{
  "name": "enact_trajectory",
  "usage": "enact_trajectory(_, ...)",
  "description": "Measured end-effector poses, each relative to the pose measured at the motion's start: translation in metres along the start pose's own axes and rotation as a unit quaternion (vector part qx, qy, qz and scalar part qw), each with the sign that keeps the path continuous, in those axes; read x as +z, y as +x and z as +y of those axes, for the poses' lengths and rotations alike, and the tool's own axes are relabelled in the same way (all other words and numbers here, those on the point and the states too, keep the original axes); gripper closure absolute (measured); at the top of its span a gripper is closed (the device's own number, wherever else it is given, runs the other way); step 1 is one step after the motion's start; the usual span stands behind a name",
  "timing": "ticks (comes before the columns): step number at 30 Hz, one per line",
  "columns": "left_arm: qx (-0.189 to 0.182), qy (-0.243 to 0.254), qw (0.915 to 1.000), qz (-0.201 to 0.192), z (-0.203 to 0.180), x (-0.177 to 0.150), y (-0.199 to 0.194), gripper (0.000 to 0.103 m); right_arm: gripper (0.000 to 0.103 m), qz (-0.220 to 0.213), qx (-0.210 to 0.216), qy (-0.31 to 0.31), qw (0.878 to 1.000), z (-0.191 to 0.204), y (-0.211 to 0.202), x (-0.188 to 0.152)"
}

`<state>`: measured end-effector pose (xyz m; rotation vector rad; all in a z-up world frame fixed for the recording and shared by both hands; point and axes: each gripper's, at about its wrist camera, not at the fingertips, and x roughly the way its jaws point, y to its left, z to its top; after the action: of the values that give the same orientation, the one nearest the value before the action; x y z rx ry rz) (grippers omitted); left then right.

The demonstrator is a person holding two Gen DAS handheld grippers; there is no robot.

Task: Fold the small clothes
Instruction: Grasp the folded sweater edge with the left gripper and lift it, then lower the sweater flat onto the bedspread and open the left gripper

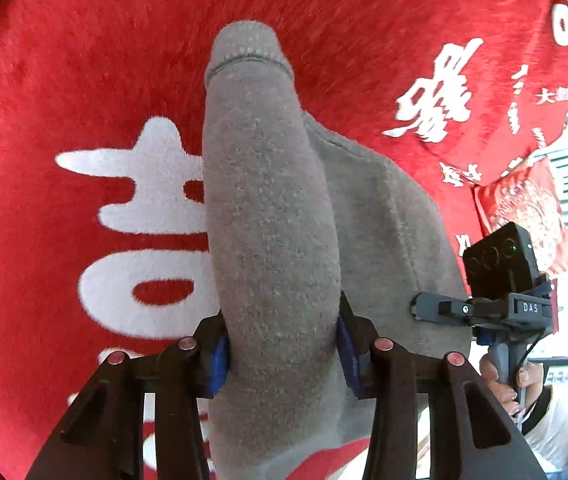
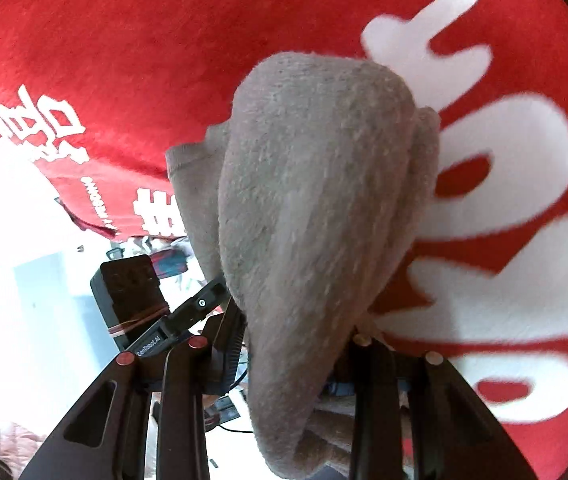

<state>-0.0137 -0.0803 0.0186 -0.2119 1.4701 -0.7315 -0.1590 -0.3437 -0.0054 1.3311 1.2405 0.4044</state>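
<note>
Grey fleece garment [image 1: 272, 216] bunched and lifted above a red cloth [image 1: 84, 80] with white lettering (no containers in view), left gripper [image 1: 282, 354] clamped on one fold, right gripper [image 2: 292, 356] clamped on another part of the same garment [image 2: 316, 200], red cloth [image 2: 124, 60] spread beneath.

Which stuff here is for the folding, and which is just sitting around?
For the folding:
grey garment, pinched by both
left gripper
right gripper

Just there:
red cloth with white characters underneath
red patterned bag at the far edge
</note>
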Motion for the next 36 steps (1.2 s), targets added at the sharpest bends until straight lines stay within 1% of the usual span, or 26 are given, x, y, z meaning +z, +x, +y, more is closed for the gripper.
enact_trajectory(5,-0.002,-0.006,0.9999,-0.013,0.019,-0.021,-0.048,0.057,0.067,0.022,0.029,0.000,0.999,0.023,0.032,-0.034)
enact_trajectory(7,0.005,-0.012,0.9998,-0.015,0.030,-0.032,-0.065,0.057,0.067,0.034,0.028,-0.007,0.999,0.031,0.048,-0.044)
enact_trajectory(10,0.035,-0.016,0.9991,-0.017,0.052,-0.054,-0.089,0.057,0.067,0.061,0.014,-0.018,0.998,0.036,0.077,-0.056)
enact_trajectory(13,0.063,-0.033,0.9974,-0.013,0.077,-0.072,-0.098,0.057,0.067,0.082,-0.022,-0.033,0.996,0.038,0.111,-0.061)
enact_trajectory(14,0.076,-0.039,0.9963,-0.010,0.087,-0.076,-0.096,0.057,0.067,0.083,-0.045,-0.038,0.995,0.037,0.119,-0.061)
enact_trajectory(16,0.106,-0.048,0.9931,-0.003,0.105,-0.083,-0.089,0.057,0.067,0.068,-0.087,-0.046,0.993,0.035,0.122,-0.058)
enact_trajectory(17,0.131,-0.055,0.9899,-0.002,0.116,-0.086,-0.086,0.057,0.067,0.055,-0.113,-0.055,0.991,0.036,0.118,-0.056)
enact_trajectory(18,0.137,-0.061,0.9887,-0.006,0.122,-0.087,-0.086,0.057,0.067,0.044,-0.141,-0.063,0.987,0.036,0.114,-0.055)
enact_trajectory(19,0.131,-0.071,0.9888,-0.009,0.127,-0.089,-0.088,0.057,0.067,0.036,-0.170,-0.070,0.982,0.037,0.111,-0.054)
enact_trajectory(20,0.122,-0.084,0.9888,-0.016,0.133,-0.090,-0.093,0.057,0.071,0.031,-0.204,-0.076,0.975,0.036,0.106,-0.050)
enact_trajectory(21,0.120,-0.092,0.9881,-0.028,0.136,-0.091,-0.098,0.057,0.082,0.031,-0.238,-0.082,0.967,0.032,0.104,-0.051)
enact_trajectory(22,0.125,-0.093,0.9871,-0.035,0.137,-0.091,-0.100,0.057,0.084,0.033,-0.264,-0.088,0.960,0.028,0.104,-0.051)
enact_trajectory(23,0.137,-0.091,0.9856,-0.040,0.139,-0.092,-0.102,0.057,0.084,0.033,-0.300,-0.098,0.948,0.022,0.104,-0.053)
enact_trajectory(25,0.159,-0.086,0.9826,-0.044,0.142,-0.091,-0.101,0.057,0.084,0.034,-0.319,-0.101,0.942,0.012,0.107,-0.055)
enact_trajectory(27,0.179,-0.070,0.9807,-0.038,0.144,-0.087,-0.088,0.049,0.084,0.024,-0.322,-0.100,0.941,0.006,0.105,-0.056)
enact_trajectory(28,0.190,-0.061,0.9793,-0.036,0.146,-0.087,-0.084,0.042,0.084,0.019,-0.329,-0.104,0.938,0.008,0.105,-0.058)
enact_trajectory(29,0.201,-0.051,0.9775,-0.039,0.144,-0.084,-0.077,0.032,0.084,0.015,-0.340,-0.113,0.934,0.010,0.105,-0.061)
enact_trajectory(31,0.219,-0.045,0.9738,-0.040,0.149,-0.083,-0.079,0.022,0.082,0.010,-0.356,-0.124,0.926,0.012,0.103,-0.067)
enact_trajectory(33,0.215,-0.054,0.9744,-0.038,0.153,-0.084,-0.086,0.022,0.082,0.004,-0.361,-0.116,0.925,0.024,0.107,-0.070)
enact_trajectory(36,0.236,-0.059,0.9690,-0.041,0.150,-0.090,-0.100,0.022,0.082,-0.011,-0.364,-0.103,0.926,0.041,0.104,-0.080)
